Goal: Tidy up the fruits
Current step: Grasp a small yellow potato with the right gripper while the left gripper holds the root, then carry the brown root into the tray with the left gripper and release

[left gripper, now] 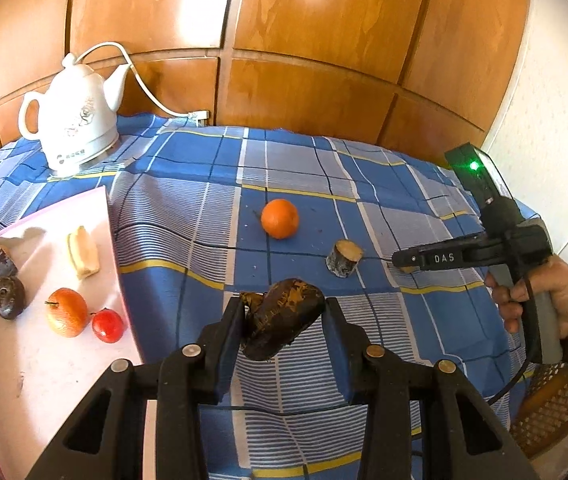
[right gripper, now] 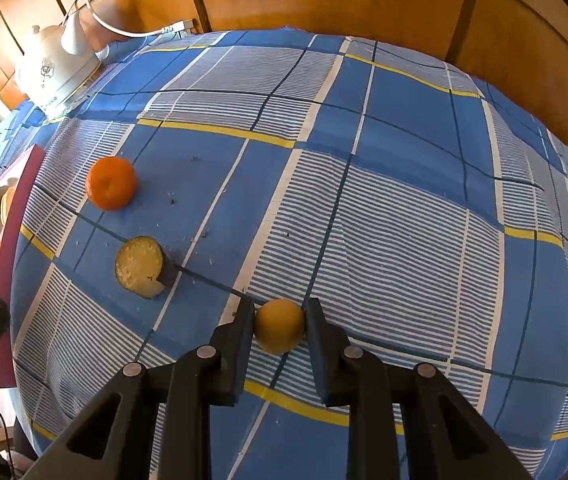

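Observation:
My left gripper [left gripper: 284, 312] is shut on a blackened banana piece [left gripper: 282, 322], held above the checked cloth. To its left lies a pink board [left gripper: 36, 360] with a pale banana piece [left gripper: 83, 252], two dark fruits [left gripper: 9, 296], an orange fruit [left gripper: 66, 312] and a small red fruit [left gripper: 108, 325]. A mandarin [left gripper: 280, 218] and a cut banana stub [left gripper: 344, 258] lie on the cloth beyond. My right gripper [right gripper: 280, 308] is shut on a small yellow round fruit [right gripper: 279, 326] low over the cloth. The mandarin [right gripper: 111, 183] and stub [right gripper: 140, 266] sit to its left.
A white electric kettle [left gripper: 74, 120] with its cord stands at the back left of the blue checked tablecloth [left gripper: 364, 184]. Wooden panels [left gripper: 304, 40] rise behind. A hand [left gripper: 540, 300] holds the right gripper at the right edge. A woven seat [left gripper: 548, 408] shows below it.

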Demonstrator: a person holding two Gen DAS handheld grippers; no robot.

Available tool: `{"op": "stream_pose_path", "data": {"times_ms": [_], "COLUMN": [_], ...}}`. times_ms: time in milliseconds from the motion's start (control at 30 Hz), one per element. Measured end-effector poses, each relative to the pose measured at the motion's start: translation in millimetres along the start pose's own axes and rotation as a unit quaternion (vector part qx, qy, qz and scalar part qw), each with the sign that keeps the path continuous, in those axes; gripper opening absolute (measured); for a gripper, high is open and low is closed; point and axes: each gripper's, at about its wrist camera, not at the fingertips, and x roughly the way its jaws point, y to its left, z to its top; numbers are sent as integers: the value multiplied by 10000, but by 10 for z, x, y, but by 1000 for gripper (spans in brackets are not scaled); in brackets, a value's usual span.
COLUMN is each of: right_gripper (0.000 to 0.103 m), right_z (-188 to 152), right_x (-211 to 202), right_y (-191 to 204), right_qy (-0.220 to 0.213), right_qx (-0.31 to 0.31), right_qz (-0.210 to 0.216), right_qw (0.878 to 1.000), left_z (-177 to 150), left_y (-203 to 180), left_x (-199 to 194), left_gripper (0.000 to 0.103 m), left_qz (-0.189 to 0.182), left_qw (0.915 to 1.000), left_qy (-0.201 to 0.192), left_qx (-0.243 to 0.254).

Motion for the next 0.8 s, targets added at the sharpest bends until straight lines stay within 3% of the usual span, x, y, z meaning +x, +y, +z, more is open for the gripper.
{"op": "stream_pose_path", "data": {"times_ms": [467,600,800], "right_gripper": [26,26,26], "right_z": [-32,-34,-35], "right_x": [12,-5,-18], "right_y": [118,92,92], "right_qy": [-53,-55,-54], "right_qx": [-171,-172,-193], "right_qz": [-106,-103,-122], "right_qw": [9998,9998,9997], "left_z": [39,66,34], "left_y": [369,708,1377], "left_x": [-221,-379,-633], "left_gripper": [40,40,40], "left_qz": [145,266,698], "left_qw": [9989,9957,9840], "left_qy": [-136,-265,-424], "left_qx": [-429,-852,-1584]}}
